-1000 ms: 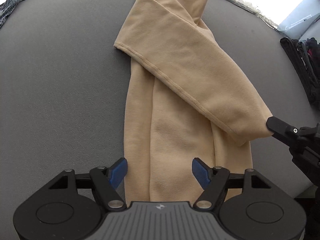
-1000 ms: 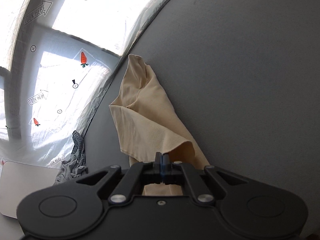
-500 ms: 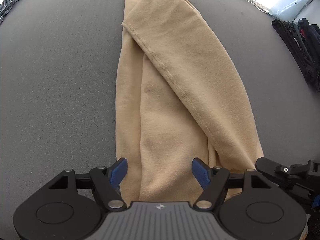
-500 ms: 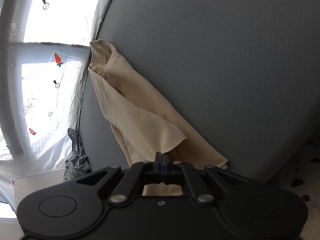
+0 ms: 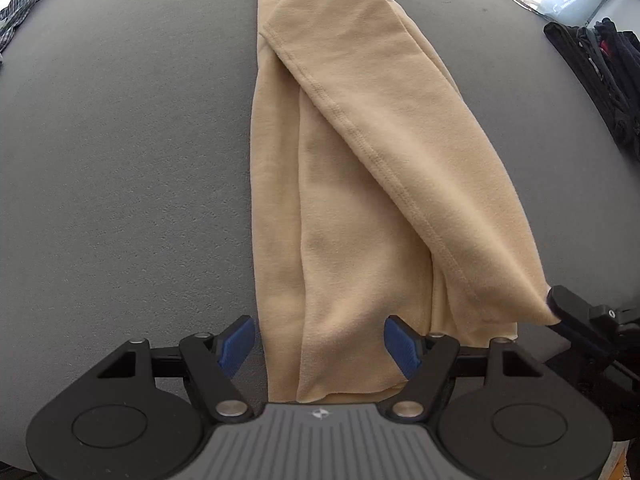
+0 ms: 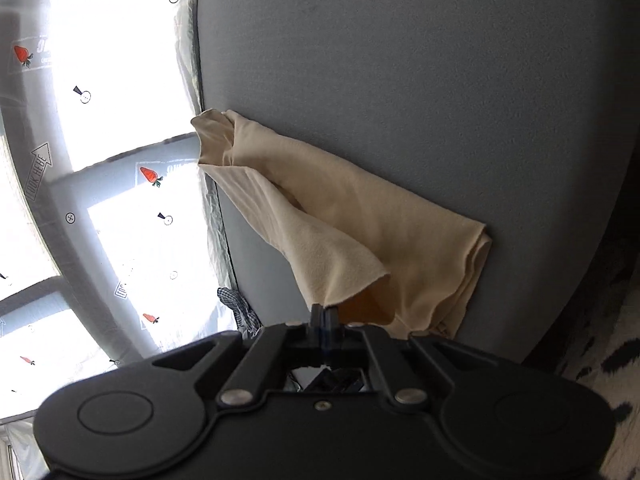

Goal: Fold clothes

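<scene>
A beige garment (image 5: 360, 184) lies lengthwise on the grey table (image 5: 120, 160), folded into a long strip with one hemmed layer crossing diagonally on top. My left gripper (image 5: 319, 345) is open, its blue pads either side of the garment's near end. My right gripper (image 6: 325, 313) is shut on the near right corner of the top layer of the beige garment (image 6: 340, 216) and holds it slightly lifted; it also shows in the left wrist view (image 5: 560, 300) at the right.
A pile of dark clothes (image 5: 600, 64) lies at the table's right edge. A checked cloth (image 5: 18, 12) sits at the far left corner, also in the right wrist view (image 6: 240, 308). A plastic-covered window (image 6: 80, 160) stands behind the table.
My right gripper has pulled the pinched corner toward the near edge, drawing the top layer longer. My left gripper has moved in over the garment's near end, still open.
</scene>
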`<state>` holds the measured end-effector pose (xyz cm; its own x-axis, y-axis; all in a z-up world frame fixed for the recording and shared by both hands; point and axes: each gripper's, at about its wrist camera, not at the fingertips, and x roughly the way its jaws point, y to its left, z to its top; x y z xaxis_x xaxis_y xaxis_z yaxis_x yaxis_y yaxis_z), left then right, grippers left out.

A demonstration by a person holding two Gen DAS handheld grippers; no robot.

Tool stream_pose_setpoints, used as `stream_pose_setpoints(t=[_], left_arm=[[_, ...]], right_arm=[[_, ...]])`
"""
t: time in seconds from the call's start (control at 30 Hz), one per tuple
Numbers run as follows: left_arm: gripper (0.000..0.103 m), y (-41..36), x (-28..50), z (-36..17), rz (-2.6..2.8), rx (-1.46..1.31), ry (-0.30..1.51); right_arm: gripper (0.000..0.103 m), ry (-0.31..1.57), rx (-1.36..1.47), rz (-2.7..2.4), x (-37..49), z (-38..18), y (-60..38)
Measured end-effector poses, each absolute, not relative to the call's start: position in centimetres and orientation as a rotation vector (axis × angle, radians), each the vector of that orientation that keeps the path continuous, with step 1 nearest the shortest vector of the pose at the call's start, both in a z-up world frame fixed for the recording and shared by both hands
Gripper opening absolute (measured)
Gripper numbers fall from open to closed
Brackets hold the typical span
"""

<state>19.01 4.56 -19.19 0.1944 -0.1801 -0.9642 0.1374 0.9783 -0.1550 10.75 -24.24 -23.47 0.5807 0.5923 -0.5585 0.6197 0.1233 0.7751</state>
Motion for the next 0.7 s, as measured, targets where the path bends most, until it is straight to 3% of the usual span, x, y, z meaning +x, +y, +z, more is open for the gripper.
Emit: stream_pose_setpoints(t=[0.1,0.23,0.47,0.7], left_arm=[[0.072,5.1,19.0,-19.2,-0.221,-0.025,1.357],[0.072,5.6,19.0,-19.1,-0.225,-0.013,1.354],[0.072,3.9,19.7,-18.1,-0.227,-0.037,1.314],[0.073,3.3,21.1,-17.2,-0.208,-0.072,1.271]], right_arm=[[0.0,1.06,1.576,-0.051,10.3,-23.9,-24.2],[0.005,1.101,1.391,-0.079,11.3,-22.0,-24.1],[0.022,1.038,0.954,-0.058,14.3,-16.2,-23.2],[0.023,0.921,0.761,-0.007,18.1,-13.6,-23.3]])
